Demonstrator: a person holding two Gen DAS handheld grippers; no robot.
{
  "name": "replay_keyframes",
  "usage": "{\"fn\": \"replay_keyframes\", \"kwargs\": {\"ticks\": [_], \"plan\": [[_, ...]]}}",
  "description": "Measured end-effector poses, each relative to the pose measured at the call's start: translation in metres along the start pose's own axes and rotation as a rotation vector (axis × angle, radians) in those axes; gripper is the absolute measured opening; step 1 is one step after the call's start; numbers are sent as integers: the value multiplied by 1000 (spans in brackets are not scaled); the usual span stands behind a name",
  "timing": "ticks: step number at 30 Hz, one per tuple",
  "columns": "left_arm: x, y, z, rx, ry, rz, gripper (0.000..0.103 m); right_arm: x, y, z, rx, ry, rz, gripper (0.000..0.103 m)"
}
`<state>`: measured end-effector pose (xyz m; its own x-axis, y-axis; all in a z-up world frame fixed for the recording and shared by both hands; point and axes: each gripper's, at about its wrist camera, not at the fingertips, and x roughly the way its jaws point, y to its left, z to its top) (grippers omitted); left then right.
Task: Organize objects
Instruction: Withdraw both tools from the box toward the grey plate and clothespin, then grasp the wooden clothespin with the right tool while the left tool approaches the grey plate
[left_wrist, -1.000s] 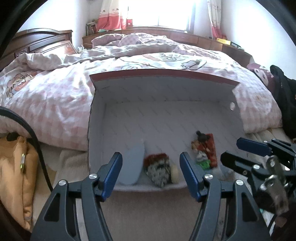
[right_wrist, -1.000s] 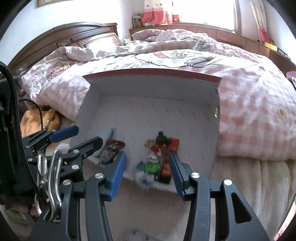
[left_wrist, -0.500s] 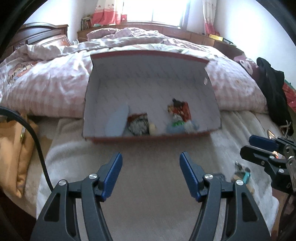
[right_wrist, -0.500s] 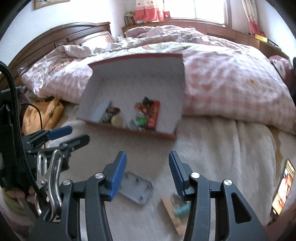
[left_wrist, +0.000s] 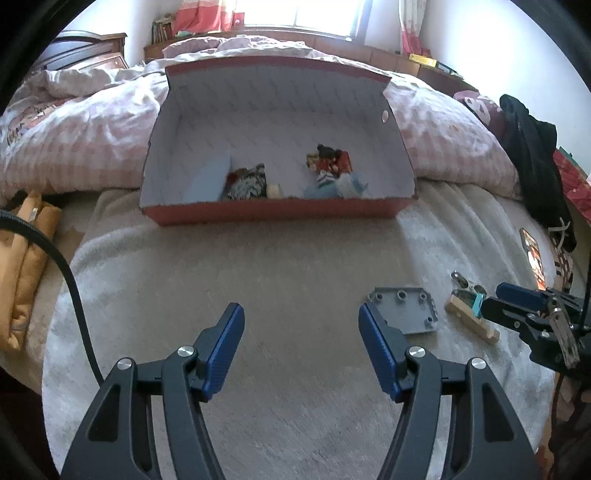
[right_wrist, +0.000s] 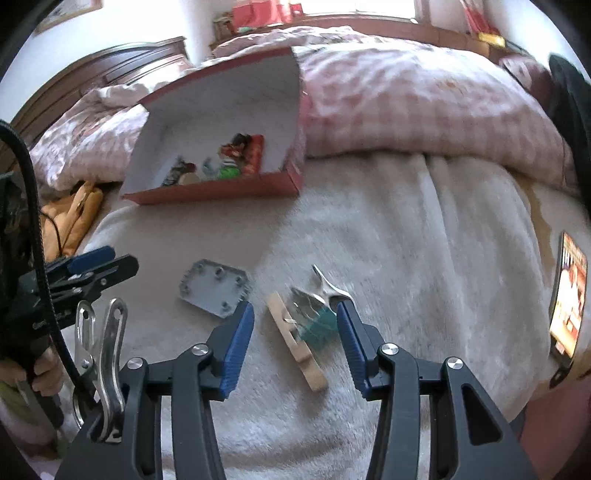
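While a few bits are already sitting in the red cardboard box (left_wrist: 273, 212) at the top middle of the left wrist view (a figurine (left_wrist: 328, 162) and a patterned pouch (left_wrist: 247, 184)), three things are left out on the white blanket (right_wrist: 406, 240): a grey plastic plate (right_wrist: 214, 288), a wooden clothespin (right_wrist: 295, 343) and a teal comb with a metal clip (right_wrist: 317, 314). So I'd say roughly halfway. The right hand-held gripper (right_wrist: 295, 343) is spread and empty, with clothespin and comb lying right between its pads in the lower centre. The left hand-held gripper (left_wrist: 301, 343) is spread too, empty, the grey plate just past its right pad.
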<state>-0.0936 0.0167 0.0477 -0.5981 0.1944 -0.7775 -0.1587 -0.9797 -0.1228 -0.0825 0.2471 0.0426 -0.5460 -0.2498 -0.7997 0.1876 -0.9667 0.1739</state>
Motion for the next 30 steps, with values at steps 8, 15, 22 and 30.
{"fn": "replay_keyframes", "kwargs": {"ticks": [8,15,22,30], "plan": [[3,-3,-7,0,13,2,65,11,-13,-4,87,10,-17,41],[3,-4,-8,2,16,2,65,22,-9,-2,103,1,2,25],[6,-11,-8,17,29,-11,65,19,-13,-3,115,-29,19,3],[9,-35,-7,67,41,-62,65,14,-16,-4,77,9,32,7]]}}
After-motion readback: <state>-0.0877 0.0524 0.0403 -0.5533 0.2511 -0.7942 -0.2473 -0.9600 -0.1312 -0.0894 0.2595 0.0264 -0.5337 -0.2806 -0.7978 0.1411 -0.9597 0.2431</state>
